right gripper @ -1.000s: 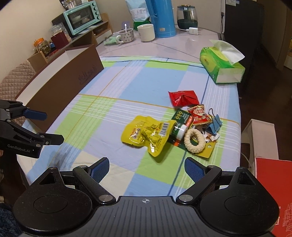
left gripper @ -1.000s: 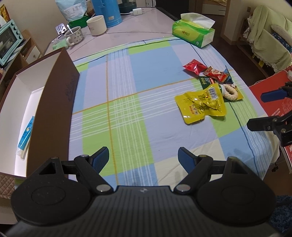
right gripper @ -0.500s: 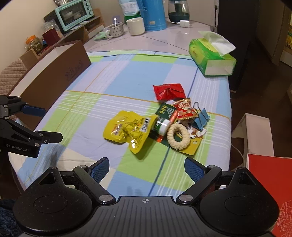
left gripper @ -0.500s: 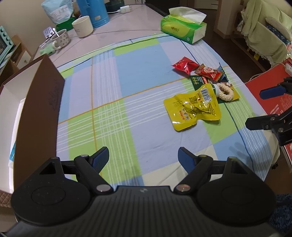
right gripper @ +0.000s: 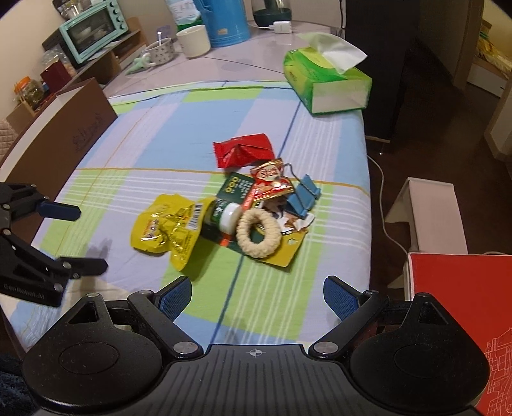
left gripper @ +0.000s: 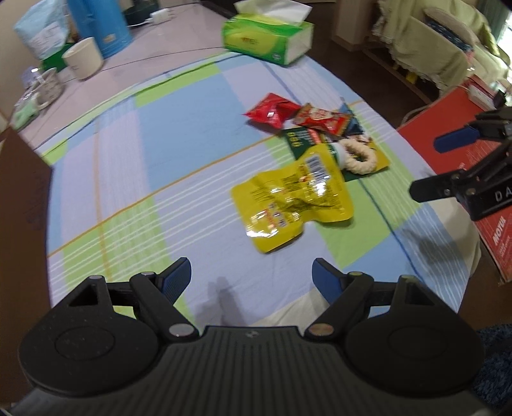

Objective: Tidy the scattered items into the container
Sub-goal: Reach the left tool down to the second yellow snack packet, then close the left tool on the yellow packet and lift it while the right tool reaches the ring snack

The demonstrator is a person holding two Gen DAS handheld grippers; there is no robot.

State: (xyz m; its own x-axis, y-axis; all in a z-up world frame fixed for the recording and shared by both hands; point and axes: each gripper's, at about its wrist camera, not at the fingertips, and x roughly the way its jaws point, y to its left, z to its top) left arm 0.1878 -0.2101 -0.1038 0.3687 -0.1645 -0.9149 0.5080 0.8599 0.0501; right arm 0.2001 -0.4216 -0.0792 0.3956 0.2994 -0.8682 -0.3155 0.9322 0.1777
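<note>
Both grippers have advanced toward the pile of scattered items over the last second, and the brown box has slid almost out of the left wrist view. Left gripper (left gripper: 252,273): jaws spread wide, holding nothing, hovering above the checked cloth (left gripper: 179,153) with the yellow pouch (left gripper: 292,204) just ahead and slightly to its right. Right gripper (right gripper: 257,294): likewise spread and empty, with the pile directly in front of it.

The pile lies on the right half of the cloth. The yellow pouch overlaps the end of a small white-capped bottle (right gripper: 224,217); a rope ring (right gripper: 258,237) rests on a green-and-yellow card (right gripper: 288,249) beside it. Behind these sit a small red snack packet (right gripper: 270,180) touching a blue binder clip (right gripper: 302,195), and a crumpled red wrapper (right gripper: 243,150) furthest back. The brown box (right gripper: 64,140) (the container) stands along the left edge of the table, well apart from the pile; its interior is not visible.

The cloth covers the near part of a pale table (right gripper: 243,60). At the far end stand a green tissue box (right gripper: 323,83), a white mug (right gripper: 193,40), a blue flask (right gripper: 225,22) and a patterned cup (right gripper: 160,51). A mint toaster oven (right gripper: 92,30) sits on a shelf behind. A red carton (right gripper: 460,304) lies off the table to the right. Nothing lies between either gripper and the pile.
</note>
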